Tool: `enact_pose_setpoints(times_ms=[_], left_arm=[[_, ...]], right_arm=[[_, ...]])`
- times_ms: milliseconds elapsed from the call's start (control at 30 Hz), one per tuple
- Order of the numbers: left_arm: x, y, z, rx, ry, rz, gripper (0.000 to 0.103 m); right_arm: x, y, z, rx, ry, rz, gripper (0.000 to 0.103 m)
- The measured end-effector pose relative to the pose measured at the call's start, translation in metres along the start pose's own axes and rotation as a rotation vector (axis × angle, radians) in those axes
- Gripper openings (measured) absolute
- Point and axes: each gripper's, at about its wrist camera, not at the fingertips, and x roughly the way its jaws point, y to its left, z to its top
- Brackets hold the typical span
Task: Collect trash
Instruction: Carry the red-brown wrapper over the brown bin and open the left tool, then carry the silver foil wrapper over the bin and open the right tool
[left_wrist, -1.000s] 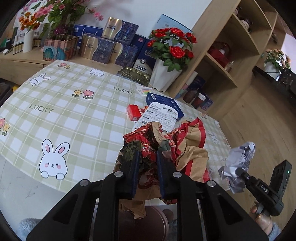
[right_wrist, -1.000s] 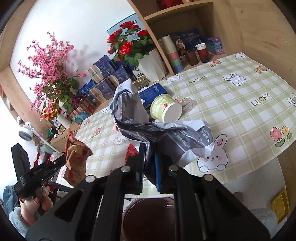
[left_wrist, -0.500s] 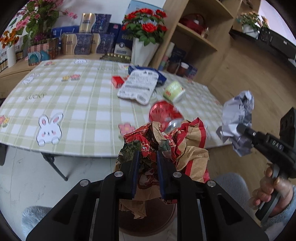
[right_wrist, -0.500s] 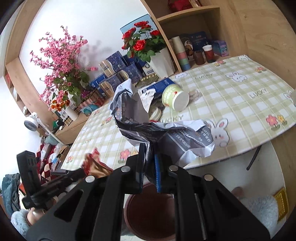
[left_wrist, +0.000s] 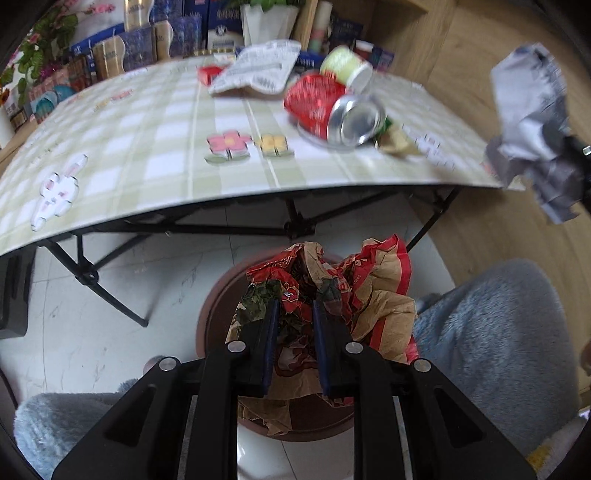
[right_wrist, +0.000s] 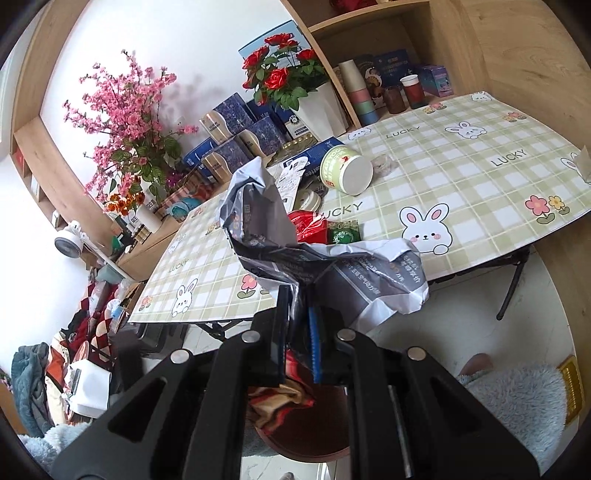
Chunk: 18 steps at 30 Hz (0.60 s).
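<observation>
Your left gripper (left_wrist: 294, 325) is clamped on the wrapper (left_wrist: 373, 295), just above the bin (left_wrist: 218, 314). The right gripper (right_wrist: 297, 325) is clamped on the grey bag (right_wrist: 369, 277) (bin approx. below). Both are v. light, soft, crumply; hold them at a bunched fold.

left tool (left_wrist: 294, 314) angled steeply down, right tool (right_wrist: 297, 321) tilted gentler (both jaws clamped nearly closed).

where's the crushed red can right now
In the left wrist view the crushed red can lies on its side on the checked table, near its front edge, just in front of the tipped green cup.
</observation>
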Motion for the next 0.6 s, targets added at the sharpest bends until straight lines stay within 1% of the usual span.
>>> enact_pose_setpoints(times_ms=[100,200,333,367,400,467,533,600], left_arm=[[0.023,-0.007,0.000,0.036,0.049,0.007,0.019],[0.043,-0.014,0.001,0.074,0.080,0.019,0.019],[0.056,-0.017,0.004,0.073,0.074,0.022,0.021],[0.056,-0.018,0.005,0.068,0.064,0.011,0.029],[0.057,-0.019,0.006,0.068,0.057,0.000,0.043],[0.054,-0.022,0.007,0.074,0.035,-0.004,0.060],[0.048,-0.023,0.008,0.077,0.007,-0.002,0.066],[0.042,-0.021,0.010,0.062,-0.016,0.013,0.078]], right_arm=[[0.002,-0.007,-0.001,0.018,0.004,-0.002,0.013],[0.005,-0.016,-0.004,0.052,0.014,-0.001,0.013],[0.003,-0.025,0.000,0.069,0.009,-0.008,0.013],[0.002,-0.027,0.001,0.072,0.007,-0.011,0.013],[0.002,-0.029,0.002,0.075,0.006,-0.014,0.013],[0.003,-0.033,0.003,0.082,0.006,-0.020,0.013],[0.006,-0.035,0.001,0.090,0.011,-0.023,0.013],[0.010,-0.037,-0.001,0.097,0.023,-0.022,0.013]])
